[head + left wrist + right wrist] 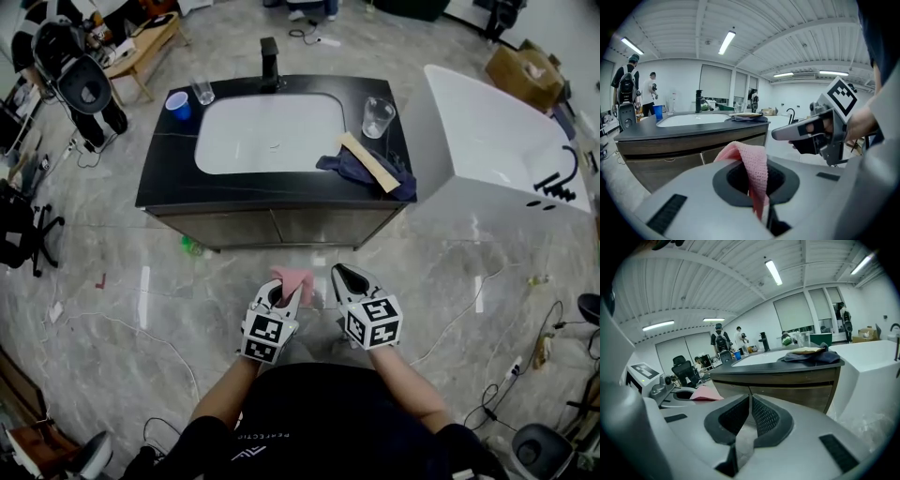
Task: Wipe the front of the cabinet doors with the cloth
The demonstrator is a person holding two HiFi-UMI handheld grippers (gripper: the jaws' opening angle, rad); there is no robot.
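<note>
Pink cloth pinched tight by my left gripper, right gripper jaws together on nothing; cabinet doors sit well apart at 12 o'clock, so I'd step in, press the cloth flat, wipe evenly.

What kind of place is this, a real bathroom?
Probably a lab mock-up, not a home bathroom: a sink vanity and white bathtub stand in an open hall with office chairs and loose floor cables.
</note>
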